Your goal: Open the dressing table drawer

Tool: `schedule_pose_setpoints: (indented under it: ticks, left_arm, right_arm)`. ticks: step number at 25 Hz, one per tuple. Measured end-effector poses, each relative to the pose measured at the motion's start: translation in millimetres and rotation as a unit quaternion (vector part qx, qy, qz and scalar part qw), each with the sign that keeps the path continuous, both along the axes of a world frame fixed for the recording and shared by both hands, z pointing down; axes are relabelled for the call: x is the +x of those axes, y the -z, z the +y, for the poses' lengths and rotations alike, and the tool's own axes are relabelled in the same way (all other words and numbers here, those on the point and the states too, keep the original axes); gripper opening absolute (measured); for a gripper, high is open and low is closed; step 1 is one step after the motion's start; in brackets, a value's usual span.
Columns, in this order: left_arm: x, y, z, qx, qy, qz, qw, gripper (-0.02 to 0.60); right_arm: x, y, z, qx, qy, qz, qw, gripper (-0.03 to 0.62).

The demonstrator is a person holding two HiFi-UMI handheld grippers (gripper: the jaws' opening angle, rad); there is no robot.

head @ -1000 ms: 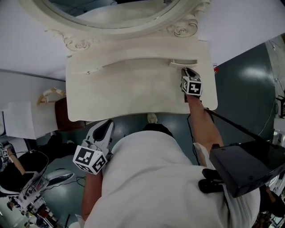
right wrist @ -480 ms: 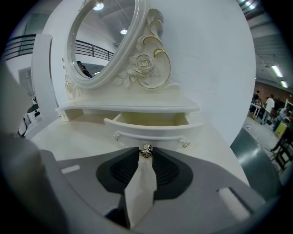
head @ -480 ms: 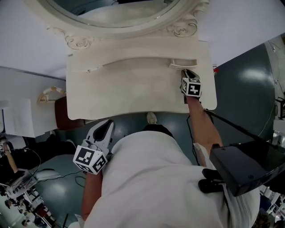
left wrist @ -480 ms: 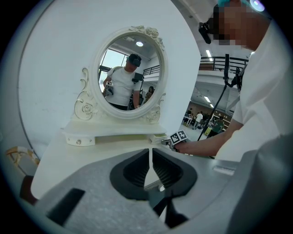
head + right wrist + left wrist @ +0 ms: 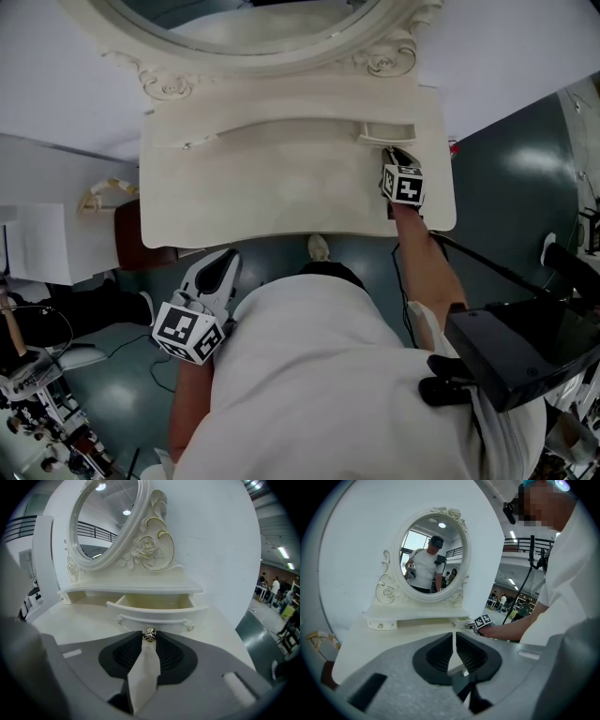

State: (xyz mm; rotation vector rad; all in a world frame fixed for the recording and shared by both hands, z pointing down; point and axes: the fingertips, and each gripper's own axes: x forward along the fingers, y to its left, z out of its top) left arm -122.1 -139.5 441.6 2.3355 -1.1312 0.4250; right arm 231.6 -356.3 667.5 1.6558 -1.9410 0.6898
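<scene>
The cream dressing table (image 5: 281,197) stands under an oval mirror (image 5: 253,19). Its right drawer (image 5: 154,605) is pulled out a little, and its inside shows. My right gripper (image 5: 149,639) is shut on the drawer's small metal knob (image 5: 149,635); in the head view this gripper (image 5: 390,152) sits at the drawer front (image 5: 386,132). My left gripper (image 5: 223,265) hangs low, off the table's front edge beside the person's white shirt. In its own view its jaws (image 5: 454,637) are shut on nothing. The left drawer (image 5: 380,624) is closed.
A black box (image 5: 516,352) hangs at the person's right hip. A brown seat with a cream frame (image 5: 122,234) stands left of the table. A shoe (image 5: 320,248) shows on the dark green floor under the table's front edge. A white wall backs the mirror.
</scene>
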Motion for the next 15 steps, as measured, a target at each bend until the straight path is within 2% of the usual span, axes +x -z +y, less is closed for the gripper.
schedule_pose_setpoints:
  ticks: [15]
  left_arm:
    - [-9.3,-3.5,2.1,-0.001,-0.001,0.007,1.0000,0.025]
  right_arm:
    - [-1.7,-1.8,5.5,-0.001,-0.003,0.006,1.000,0.097]
